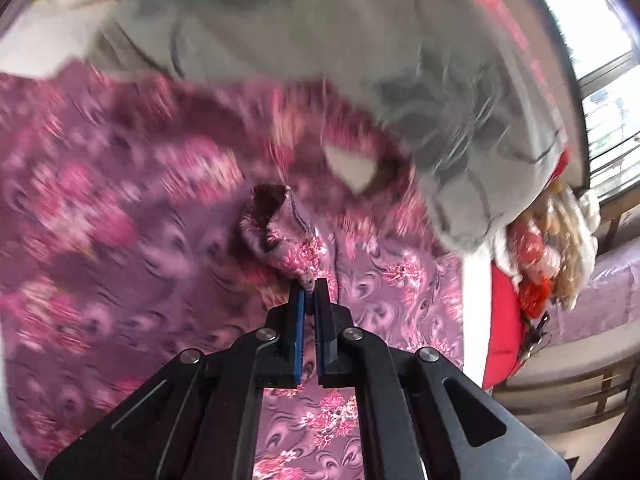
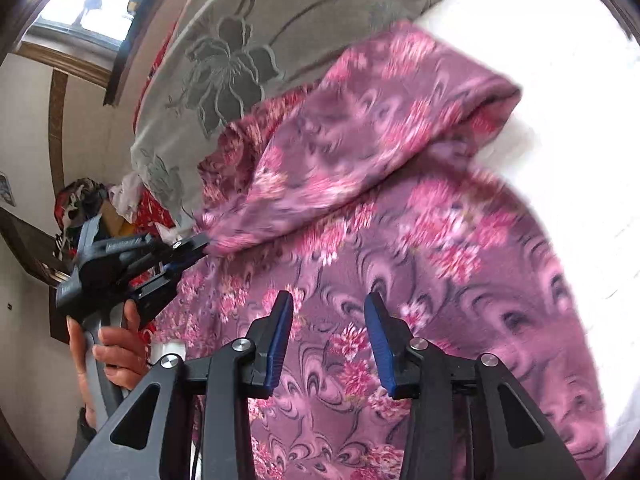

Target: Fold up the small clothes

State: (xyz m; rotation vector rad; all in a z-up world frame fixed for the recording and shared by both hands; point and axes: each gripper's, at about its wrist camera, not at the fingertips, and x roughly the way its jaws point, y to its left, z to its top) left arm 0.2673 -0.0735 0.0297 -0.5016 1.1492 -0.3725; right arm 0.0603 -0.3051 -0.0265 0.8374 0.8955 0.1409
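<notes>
Left gripper (image 1: 310, 294) clenched on garment (image 1: 120, 220) sleeve end, frame centre. Right gripper (image 2: 328, 340) released, empty, hovering over garment lower centre. Carry sleeve flat across body; right should pin the fold line first.

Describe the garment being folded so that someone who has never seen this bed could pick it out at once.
Start at the white bed surface and the grey flower-embossed blanket heaped at its far side. In front of that blanket lies the purple garment, one edge pinched in the left gripper. Its pink flowers and swirls on purple set it apart from the plain grey and white around it.
</notes>
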